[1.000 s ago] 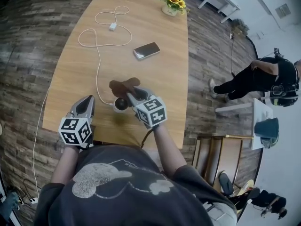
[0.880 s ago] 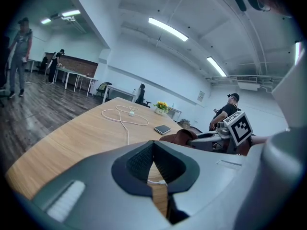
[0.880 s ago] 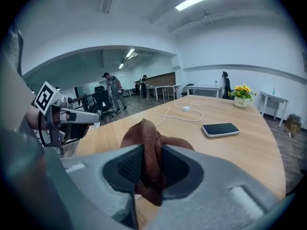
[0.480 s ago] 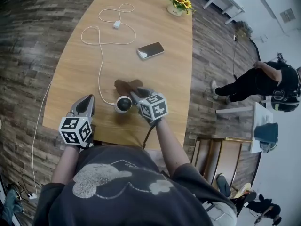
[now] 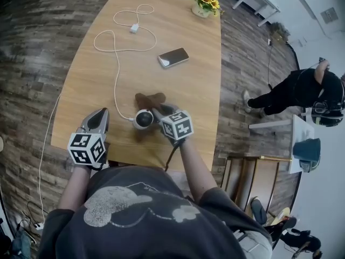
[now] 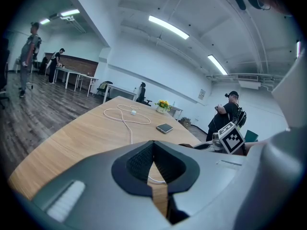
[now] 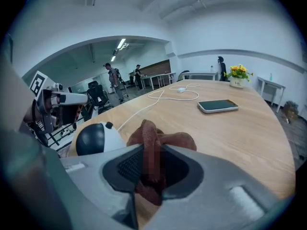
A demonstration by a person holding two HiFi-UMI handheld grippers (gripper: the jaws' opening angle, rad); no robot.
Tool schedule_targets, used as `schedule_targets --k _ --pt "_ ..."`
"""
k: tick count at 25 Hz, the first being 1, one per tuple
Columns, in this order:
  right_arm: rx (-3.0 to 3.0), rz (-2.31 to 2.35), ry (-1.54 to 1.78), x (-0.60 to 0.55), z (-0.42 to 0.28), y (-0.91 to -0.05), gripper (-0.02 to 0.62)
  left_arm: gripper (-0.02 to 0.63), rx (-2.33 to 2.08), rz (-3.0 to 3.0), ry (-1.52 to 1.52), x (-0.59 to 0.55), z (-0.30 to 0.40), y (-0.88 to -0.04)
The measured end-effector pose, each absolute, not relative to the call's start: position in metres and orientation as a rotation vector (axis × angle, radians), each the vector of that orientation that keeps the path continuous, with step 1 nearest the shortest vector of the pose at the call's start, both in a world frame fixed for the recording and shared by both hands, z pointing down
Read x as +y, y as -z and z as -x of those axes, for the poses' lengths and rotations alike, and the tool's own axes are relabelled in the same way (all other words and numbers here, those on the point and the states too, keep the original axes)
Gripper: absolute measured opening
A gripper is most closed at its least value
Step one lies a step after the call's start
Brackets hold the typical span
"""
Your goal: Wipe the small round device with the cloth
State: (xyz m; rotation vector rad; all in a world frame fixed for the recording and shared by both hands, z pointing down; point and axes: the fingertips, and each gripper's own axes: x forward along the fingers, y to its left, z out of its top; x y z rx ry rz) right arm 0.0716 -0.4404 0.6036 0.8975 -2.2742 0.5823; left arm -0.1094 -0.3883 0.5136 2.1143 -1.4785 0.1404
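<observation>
Pinching the limp brown cloth (image 7: 162,139), your right gripper (image 7: 152,164) has the small round device (image 7: 98,138) just left of its jaws; light and glossy, it may skid, so brace its base with your left gripper (image 6: 153,150), jaws pressed together

The long light-wood tabletop (image 5: 188,90) carries a small pot of yellow flowers (image 5: 204,5) at its far end, a looping white cable (image 5: 116,53), a dark flat phone (image 5: 173,58), and, near its front edge, a small round white-and-black device (image 5: 143,119) just beside a crumpled brown cloth (image 5: 149,100).
</observation>
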Motion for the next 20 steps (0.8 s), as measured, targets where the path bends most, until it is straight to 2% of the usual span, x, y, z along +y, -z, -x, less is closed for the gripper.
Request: schedule_targets --k 6,11,20 --pt "-2.379 -1.129 -0.524 -0.444 -0.084 -0.527 0.078 0.018 -1.441 -2.149 -0.141 -0.384 0.104 -0.512" --pt "-2.510 -1.185 -0.436 -0.428 -0.057 -0.464 0.078 0.018 -1.388 -2.181 -0.153 -0.376 0.100 -0.514" --pt "-2.500 -0.969 -0.437 -0.374 0.018 -0.497 0.078 0.018 -1.353 -2.205 -0.160 -0.366 0.112 -0.517"
